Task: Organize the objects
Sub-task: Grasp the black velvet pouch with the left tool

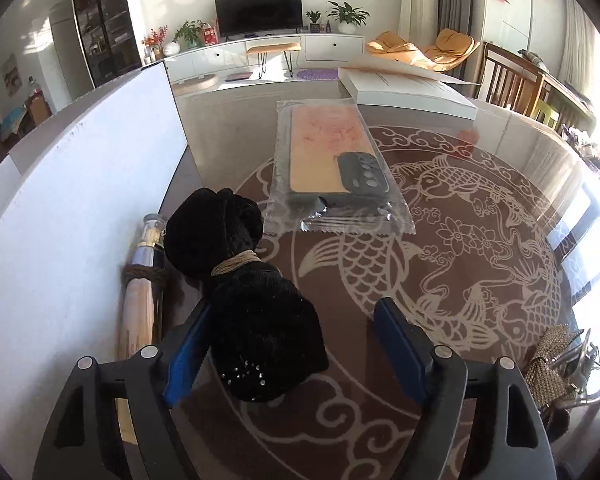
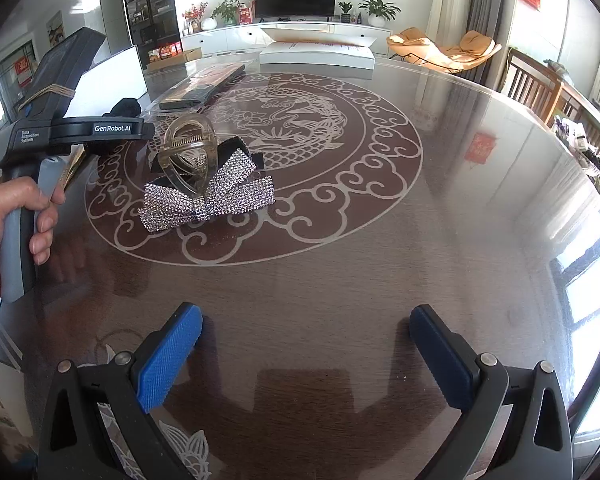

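Observation:
A black plush bow (image 1: 240, 280), tied with tan cord at its middle, lies on the glass table between the jaws of my left gripper (image 1: 294, 312). The left pad is at the bow's side and the right pad stands clear of it, so the jaws are open. Beyond the bow lies a phone case in a clear bag (image 1: 328, 164). A rhinestone bow (image 2: 208, 196) with a clear claw clip (image 2: 190, 160) on top sits ahead-left of my right gripper (image 2: 306, 316). That gripper is open over bare table with nothing between its fingers.
A white box wall (image 1: 80, 184) stands close on the left, with a wooden rod-like item (image 1: 140, 292) along its foot. A flat white box (image 2: 316, 54) lies at the table's far edge. A hand (image 2: 8, 216) holds the left gripper's handle. Wooden chairs (image 2: 540, 84) stand at the right.

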Motion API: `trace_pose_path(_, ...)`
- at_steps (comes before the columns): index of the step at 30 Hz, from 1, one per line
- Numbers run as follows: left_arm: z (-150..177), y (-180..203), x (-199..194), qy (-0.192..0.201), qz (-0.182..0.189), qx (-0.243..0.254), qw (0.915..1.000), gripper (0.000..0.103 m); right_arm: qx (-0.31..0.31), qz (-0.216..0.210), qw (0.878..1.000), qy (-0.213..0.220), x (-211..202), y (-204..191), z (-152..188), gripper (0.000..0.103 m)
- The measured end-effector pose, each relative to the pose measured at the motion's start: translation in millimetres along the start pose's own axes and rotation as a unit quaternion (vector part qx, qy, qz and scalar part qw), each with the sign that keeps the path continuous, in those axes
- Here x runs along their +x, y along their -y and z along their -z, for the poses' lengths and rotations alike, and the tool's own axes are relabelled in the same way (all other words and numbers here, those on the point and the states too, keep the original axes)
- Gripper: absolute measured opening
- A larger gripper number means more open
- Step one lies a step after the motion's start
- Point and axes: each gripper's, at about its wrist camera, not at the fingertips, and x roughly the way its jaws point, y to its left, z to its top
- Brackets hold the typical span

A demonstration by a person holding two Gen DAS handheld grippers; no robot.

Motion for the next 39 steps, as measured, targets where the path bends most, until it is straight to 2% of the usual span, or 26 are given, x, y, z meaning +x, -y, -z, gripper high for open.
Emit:
trace_pose_path(1,11.9,3.5,-8.2,-0.002,0.011,-0.002,0.9999,0.079,0.000,0.000,1.000,0.000,0.1,0.2,0.0,0.103)
trace_pose_path(6,62.0,14.3,-45.9,0.000,0.020,0.008,0.9998,0.080,0.000,0.000,1.000,0.000,0.1,0.2,0.0,0.103)
trace_pose_path(10,75.3,5.2,-60.2,0.003,0.021,-0.013,0.9997,0.082,0.000,0.000,1.000,0.000,0.2,0.3,0.0,0.103)
trace_pose_path(12,67.4,2.6,-58.2,0.004,0.020,-0.019,0.9996,0.085,0.000,0.000,1.000,0.000,0.3,0.3,0.1,0.103)
trace_pose_path(16,30.4,-0.3,-46.9,0.009,0.026,-0.042,0.9987,0.085,0.000,0.000,1.000,0.000,0.3,0.3,0.1,0.103)
trace_pose_path(18,6.7,-1.6,-34.0,0.006,0.011,-0.053,0.9985,0.096,0.000,0.000,1.000,0.000,0.3,0.1,0.1,0.103)
trace_pose_path(22,-20.9,-4.5,4.8,-0.025,-0.026,-0.052,0.9980,0.096,0.000,0.000,1.000,0.000,0.4,0.3,0.1,0.103)
trace_pose_path(23,-20.9,-4.3,10.2,-0.025,-0.028,-0.044,0.9983,0.080,0.000,0.000,1.000,0.000,0.4,0.3,0.1,0.103)
trace_pose_path(24,-18.6,-3.6,12.9,-0.024,-0.031,-0.033,0.9987,0.056,0.000,-0.001,1.000,0.000,0.4,0.4,0.1,0.103)
trace_pose_path(25,-13.8,-3.2,9.9,-0.015,-0.020,-0.024,0.9994,0.050,0.000,-0.001,1.000,0.000,0.4,-0.1,0.2,0.103)
trace_pose_path(26,-6.7,-3.0,4.9,-0.012,-0.013,-0.017,0.9997,0.040,0.000,0.000,1.000,0.000,0.4,0.3,0.1,0.103)
trace_pose_path(30,40.5,-4.4,-31.5,-0.005,0.016,0.004,0.9999,0.039,0.000,0.000,1.000,0.001,0.0,0.1,0.4,0.103)
trace_pose_path(31,53.6,-4.7,-42.5,-0.008,0.021,0.009,0.9997,0.040,0.000,0.000,1.000,0.001,0.0,0.1,0.4,0.103)
trace_pose_path(32,65.5,-5.4,-52.1,-0.011,0.027,0.011,0.9995,0.046,0.000,0.000,1.000,0.000,0.1,0.1,0.5,0.103)
trace_pose_path(33,75.4,-6.0,-59.3,-0.015,0.032,0.013,0.9993,0.061,0.000,0.000,1.000,0.000,0.2,-0.1,0.5,0.103)
trace_pose_path(34,84.6,-7.2,-65.7,-0.020,0.036,0.012,0.9991,0.071,0.000,0.000,1.000,0.001,0.1,0.1,0.4,0.103)
trace_pose_path(35,90.6,-8.4,-69.8,-0.021,0.038,0.009,0.9990,0.088,0.000,0.000,1.000,0.000,0.2,0.1,0.4,0.103)
trace_pose_path(36,94.0,-9.6,-73.6,-0.015,0.035,0.008,0.9992,0.093,0.000,0.000,1.000,0.000,0.2,-0.1,0.5,0.103)
trace_pose_path(39,89.9,-6.2,-71.2,-0.010,0.020,0.023,0.9995,0.093,0.000,0.000,1.000,0.001,0.2,0.0,0.5,0.103)
